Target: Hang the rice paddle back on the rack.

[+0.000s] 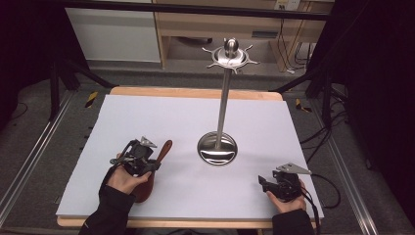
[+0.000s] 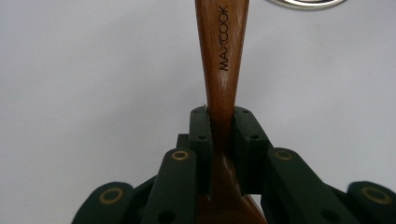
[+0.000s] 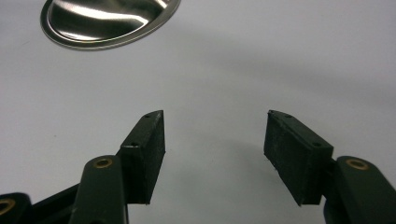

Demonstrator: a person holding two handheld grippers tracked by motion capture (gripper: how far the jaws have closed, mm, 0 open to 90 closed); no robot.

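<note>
A brown wooden spoon (image 1: 165,148) marked MAXCOOK lies at an angle over the white table top at the front left. Its handle points toward the steel stand, and its bowl sits under the person's left hand. My left gripper (image 1: 155,165) is shut on the spoon's handle. In the left gripper view the two black pads (image 2: 201,135) press the narrow part of the spoon (image 2: 222,56) from both sides. My right gripper (image 1: 262,184) rests low at the front right. Its jaws (image 3: 215,140) stand apart with only bare table between them.
A steel utensil stand (image 1: 217,148) with a round dish base, a thin pole and a hooked crown (image 1: 231,55) rises at the table's middle. Its base (image 3: 107,21) lies ahead of the right gripper. The white sheet (image 1: 147,117) covers a wooden table.
</note>
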